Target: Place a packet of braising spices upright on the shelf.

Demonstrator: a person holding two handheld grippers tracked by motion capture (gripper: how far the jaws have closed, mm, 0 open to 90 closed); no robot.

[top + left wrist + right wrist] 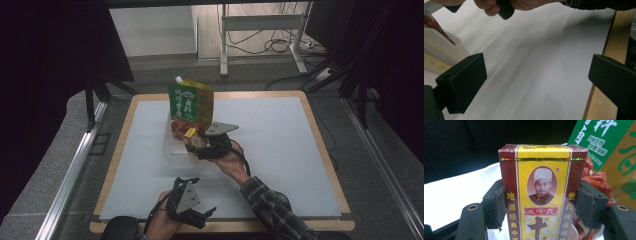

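Note:
A small maroon and yellow box (541, 192) with printed Chinese characters sits upright between the pads of my right gripper (541, 206), which is shut on it. In the high view that right gripper (196, 144) holds the box (191, 133) over the near edge of a clear plastic bin (172, 147). A green and yellow spouted pouch (190, 101) stands in the bin, with a red packet (179, 125) in front of it. My left gripper (205, 214) rests near the table's front edge, jaws wide apart and nothing between them (536, 82).
A white mat (280, 150) covers the wooden table (320, 135). The table's wooden edge (604, 75) runs beside the left gripper's far jaw. A metal stand (260, 30) and cables lie on the floor behind the table.

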